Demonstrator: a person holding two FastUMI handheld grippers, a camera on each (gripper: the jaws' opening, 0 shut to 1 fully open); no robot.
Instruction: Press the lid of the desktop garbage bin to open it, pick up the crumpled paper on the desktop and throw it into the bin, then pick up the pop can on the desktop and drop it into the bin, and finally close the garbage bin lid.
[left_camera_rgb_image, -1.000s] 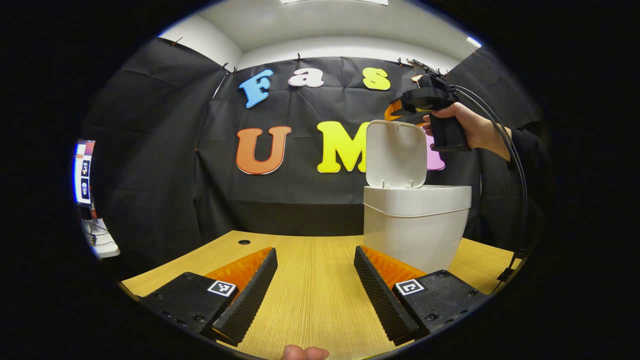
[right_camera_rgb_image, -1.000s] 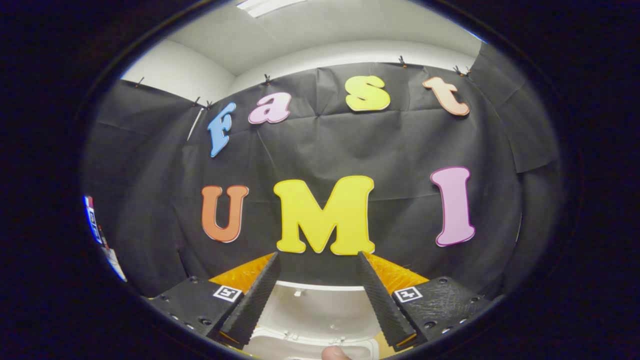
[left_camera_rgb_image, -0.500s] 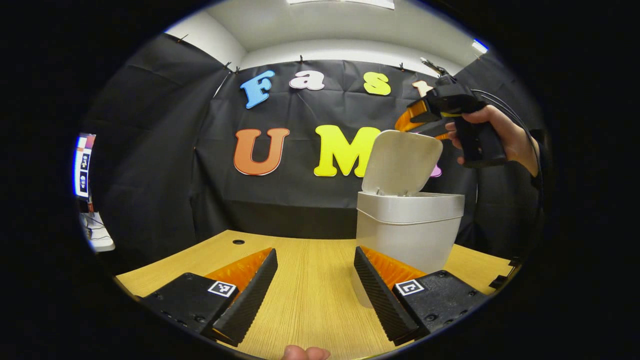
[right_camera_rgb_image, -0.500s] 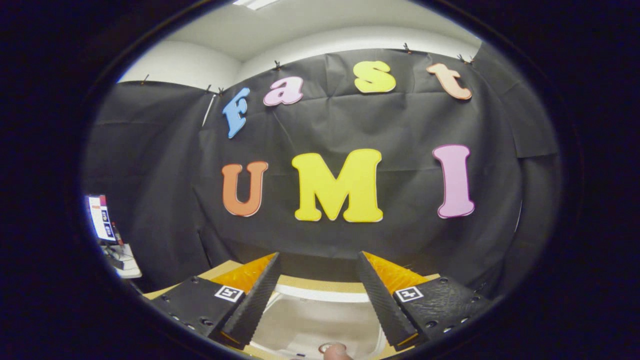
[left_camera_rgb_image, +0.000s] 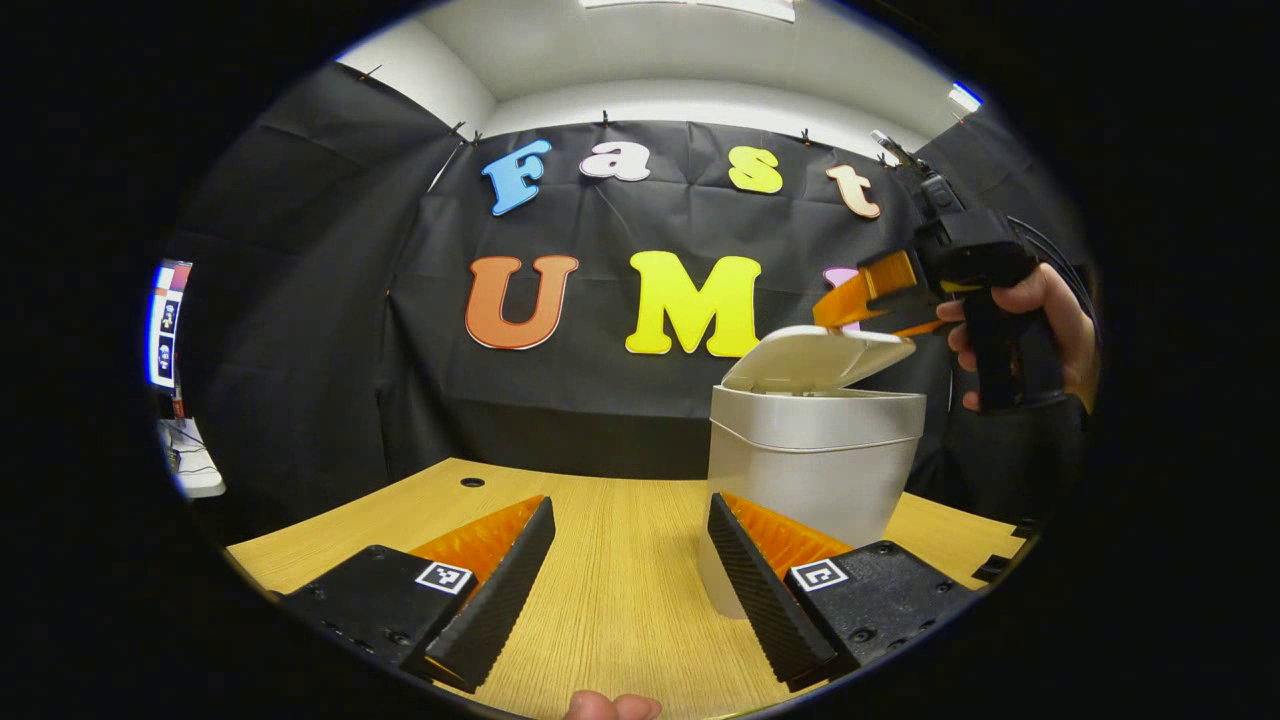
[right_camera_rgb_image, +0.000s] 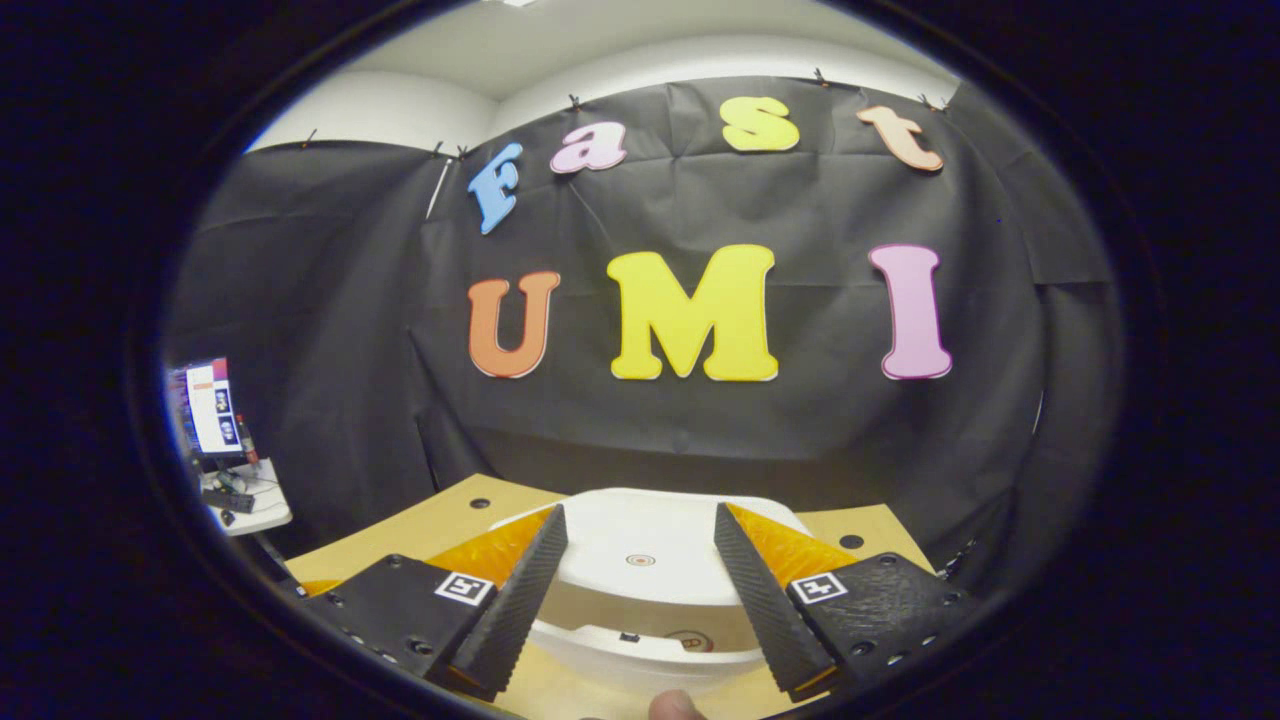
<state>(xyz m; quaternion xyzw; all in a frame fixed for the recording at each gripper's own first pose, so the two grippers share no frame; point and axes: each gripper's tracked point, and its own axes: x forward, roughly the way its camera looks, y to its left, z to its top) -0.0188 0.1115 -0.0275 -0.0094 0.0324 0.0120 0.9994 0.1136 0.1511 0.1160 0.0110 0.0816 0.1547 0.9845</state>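
Note:
The white desktop bin (left_camera_rgb_image: 810, 470) stands on the wooden table (left_camera_rgb_image: 620, 600), just past my left gripper's right finger. Its lid (left_camera_rgb_image: 815, 356) is tilted low over the rim, with a gap on the right side. My left gripper (left_camera_rgb_image: 632, 545) hovers low over the table, open and holding nothing. A hand holds my right gripper (left_camera_rgb_image: 850, 305) just above the lid's raised edge; I cannot tell if it touches. In the right gripper view the lid (right_camera_rgb_image: 640, 545) lies right under my open right gripper (right_camera_rgb_image: 640, 545), with the bin's rim (right_camera_rgb_image: 640, 655) below it.
A monitor (left_camera_rgb_image: 165, 325) and a small white side table (left_camera_rgb_image: 195, 472) stand at the far left, off the table's edge. The tabletop has cable holes (left_camera_rgb_image: 472, 482) near the back. The black cloth wall hangs close behind the bin.
The lid has swung down from upright to nearly shut. My right gripper has come down with it. The left gripper has barely moved.

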